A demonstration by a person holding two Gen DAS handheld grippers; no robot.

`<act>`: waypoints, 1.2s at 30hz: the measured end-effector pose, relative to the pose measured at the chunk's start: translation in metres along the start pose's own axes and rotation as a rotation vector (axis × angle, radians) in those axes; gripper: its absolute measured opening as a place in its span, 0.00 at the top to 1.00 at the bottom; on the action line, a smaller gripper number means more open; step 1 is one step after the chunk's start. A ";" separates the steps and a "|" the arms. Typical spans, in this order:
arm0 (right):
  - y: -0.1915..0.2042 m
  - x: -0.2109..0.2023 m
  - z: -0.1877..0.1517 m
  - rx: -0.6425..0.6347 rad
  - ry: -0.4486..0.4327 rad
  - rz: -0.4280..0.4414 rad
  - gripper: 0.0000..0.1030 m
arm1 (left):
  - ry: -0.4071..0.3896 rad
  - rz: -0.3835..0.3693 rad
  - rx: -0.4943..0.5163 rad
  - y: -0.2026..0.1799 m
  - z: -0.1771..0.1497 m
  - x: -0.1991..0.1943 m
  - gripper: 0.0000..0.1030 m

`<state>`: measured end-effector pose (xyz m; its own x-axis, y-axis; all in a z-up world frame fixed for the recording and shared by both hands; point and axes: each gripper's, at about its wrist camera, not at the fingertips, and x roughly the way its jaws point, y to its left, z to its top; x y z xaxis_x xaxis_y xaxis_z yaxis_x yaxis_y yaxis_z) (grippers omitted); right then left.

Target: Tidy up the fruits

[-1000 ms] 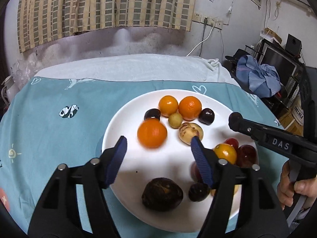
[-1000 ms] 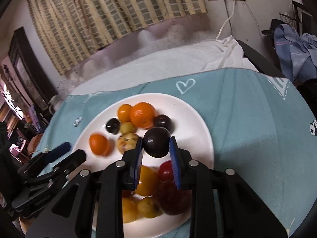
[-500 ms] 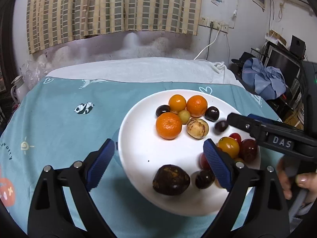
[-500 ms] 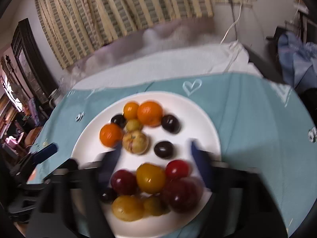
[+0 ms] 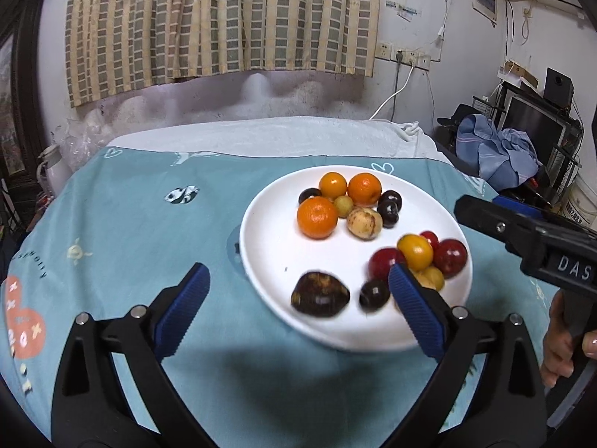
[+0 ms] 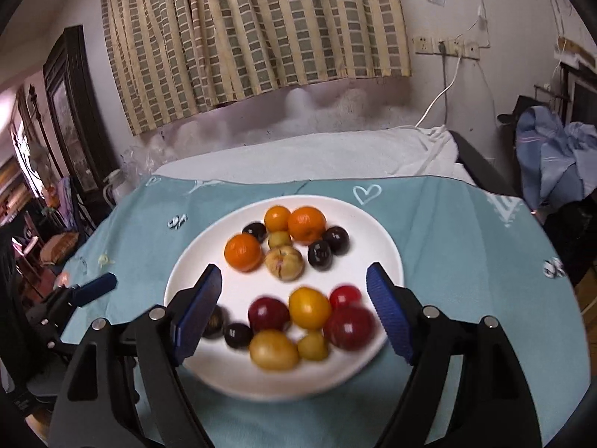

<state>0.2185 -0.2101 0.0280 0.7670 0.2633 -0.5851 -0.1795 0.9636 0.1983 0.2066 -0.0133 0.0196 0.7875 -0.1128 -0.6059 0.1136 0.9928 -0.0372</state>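
plate: white, round, glossy (image 5: 268,246), on teal printed cloth (image 5: 130,231) with heart and panda prints
far cluster: three dimpled oranges, largest nearest (image 5: 317,217); smooth dark plums (image 5: 390,199); a pale speckled lumpy fruit (image 5: 364,223); all touching or just beside each other
near cluster: glossy red plums (image 6: 349,326), yellow-orange round fruit (image 6: 309,307), small yellow ones, blurred
left gripper: (image 5: 298,310) black frame, ribbed blue pads (image 5: 414,310); jaws opening, wide, nothing between them; hangs over the plate's near-left rim
right gripper: (image 6: 294,317) same build; jaws opening, near cluster seen beyond the gap, pads clear of the fruit
left view only: wrinkled dark brown oval fruit (image 5: 320,294) alone at the near edge; hand (image 5: 559,339) on the right gripper's handle
right view only: dark wooden cabinet (image 6: 74,119) at left
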 end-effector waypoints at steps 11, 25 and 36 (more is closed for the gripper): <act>0.006 -0.061 -0.082 0.008 -0.062 -0.151 0.02 | -0.053 0.049 -0.015 -0.002 -0.056 -0.069 0.02; 0.012 -0.052 -0.092 -0.017 -0.005 -0.138 0.02 | -0.051 0.033 -0.048 0.008 -0.054 -0.074 0.02; 0.018 -0.049 -0.095 -0.041 0.015 -0.138 0.02 | -0.042 0.071 -0.006 -0.003 -0.055 -0.073 0.02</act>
<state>0.1195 -0.2013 -0.0141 0.7771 0.1289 -0.6161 -0.0984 0.9916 0.0834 0.1154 -0.0054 0.0205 0.8179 -0.0436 -0.5736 0.0534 0.9986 0.0001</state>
